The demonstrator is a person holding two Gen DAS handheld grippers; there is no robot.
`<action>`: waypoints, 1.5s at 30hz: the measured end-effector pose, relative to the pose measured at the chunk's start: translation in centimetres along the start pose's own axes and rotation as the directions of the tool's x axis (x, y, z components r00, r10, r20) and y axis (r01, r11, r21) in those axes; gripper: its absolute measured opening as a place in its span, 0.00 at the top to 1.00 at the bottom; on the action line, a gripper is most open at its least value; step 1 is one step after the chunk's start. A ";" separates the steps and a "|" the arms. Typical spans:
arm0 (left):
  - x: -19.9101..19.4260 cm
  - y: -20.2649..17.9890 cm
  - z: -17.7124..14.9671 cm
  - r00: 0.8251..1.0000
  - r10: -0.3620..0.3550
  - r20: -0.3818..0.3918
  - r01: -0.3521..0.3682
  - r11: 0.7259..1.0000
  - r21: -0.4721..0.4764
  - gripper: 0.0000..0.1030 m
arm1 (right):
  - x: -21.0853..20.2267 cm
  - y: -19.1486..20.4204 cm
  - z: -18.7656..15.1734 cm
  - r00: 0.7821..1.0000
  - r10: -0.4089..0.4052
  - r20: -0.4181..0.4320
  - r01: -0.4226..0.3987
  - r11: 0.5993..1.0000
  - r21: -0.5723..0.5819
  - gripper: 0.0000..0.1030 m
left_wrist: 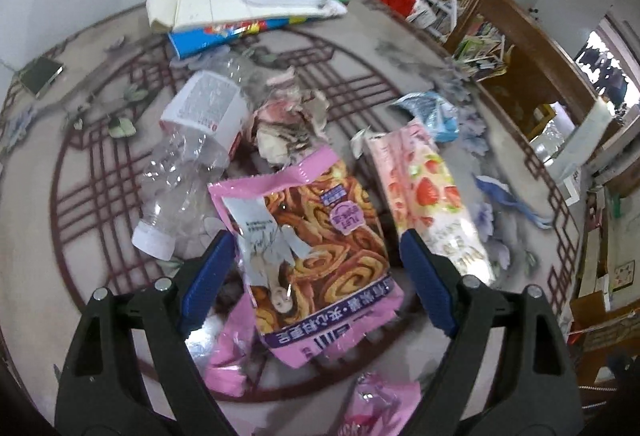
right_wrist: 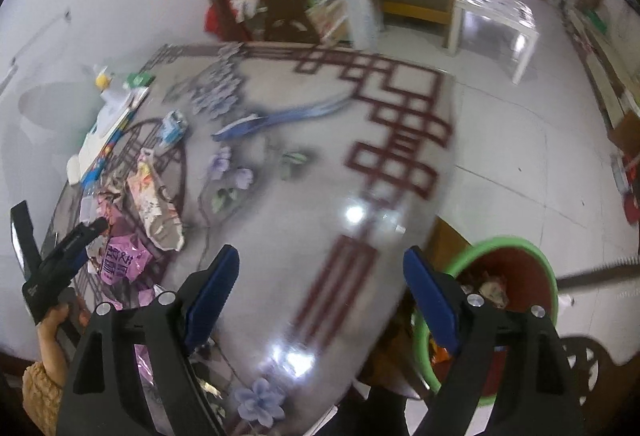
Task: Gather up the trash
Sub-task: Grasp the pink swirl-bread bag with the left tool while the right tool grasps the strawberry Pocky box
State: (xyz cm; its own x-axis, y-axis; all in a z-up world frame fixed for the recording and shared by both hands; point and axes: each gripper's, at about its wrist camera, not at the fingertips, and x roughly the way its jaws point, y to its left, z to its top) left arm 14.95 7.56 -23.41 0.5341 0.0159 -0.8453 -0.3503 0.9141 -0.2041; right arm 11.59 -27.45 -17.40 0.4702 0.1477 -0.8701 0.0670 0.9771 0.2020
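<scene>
Two grippers work over a round table whose glossy top carries a dark red lattice pattern and painted flowers. Seen from its wrist camera, the left gripper points down at a heap of litter with its blue-padded fingers spread wide; a pink snack bag printed with spiral pastries lies between them, and the pads do not press on it. Just left of the bag lies a crushed clear plastic bottle with a white cap, above it a wad of crumpled paper, and to its right a strawberry-print wrapper and a small blue packet. Flattened cartons sit at the far edge of the table.

The right gripper hangs over bare tabletop, jaws wide apart with nothing between them. Beside its right finger, below the table edge, stands a green-rimmed trash bin with wrappers inside. From that camera the trash heap lies well to the left.
</scene>
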 end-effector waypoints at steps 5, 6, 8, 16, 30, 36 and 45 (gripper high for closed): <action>1.8 0.8 -0.1 0.999 0.001 -0.041 -0.003 1.000 -0.031 0.20 | 2.8 4.6 2.5 0.998 0.055 -0.019 -0.056 0.992 -0.114 0.21; 2.1 0.9 -0.1 0.999 -0.001 -0.049 -0.001 0.999 -0.038 0.20 | 3.3 5.6 2.9 0.998 0.066 -0.020 -0.068 0.988 -0.136 0.21; 2.2 1.2 -0.2 0.999 -0.011 -0.042 0.010 0.999 -0.042 0.23 | 4.3 7.5 3.6 0.996 0.088 -0.027 -0.091 0.979 -0.182 0.21; -1.1 2.5 -0.9 0.996 -0.088 -0.006 0.087 0.995 -0.047 0.49 | 10.3 15.0 5.7 0.984 0.146 -0.104 -0.173 0.923 -0.344 0.21; -1.4 3.8 -3.4 0.999 -0.031 -0.043 0.031 1.000 -0.001 0.27 | 18.4 21.5 5.4 0.953 0.138 -0.270 -0.252 0.856 -0.451 0.21; 0.3 3.9 -3.5 0.996 -0.030 -0.082 0.027 0.999 -0.036 0.25 | 19.3 21.6 5.1 0.948 0.134 -0.290 -0.262 0.846 -0.464 0.30; -0.1 4.1 -3.6 0.996 -0.041 -0.074 0.036 0.997 -0.065 0.41 | 17.2 20.8 4.8 0.939 0.203 -0.278 -0.309 0.853 -0.421 0.69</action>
State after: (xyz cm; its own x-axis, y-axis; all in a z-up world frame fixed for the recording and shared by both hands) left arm 10.70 9.89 -25.92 0.4896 -0.0511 -0.8704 -0.3802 0.8859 -0.2659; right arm 25.29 -5.32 -26.02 0.2102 0.3799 -0.9008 -0.4588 0.8520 0.2522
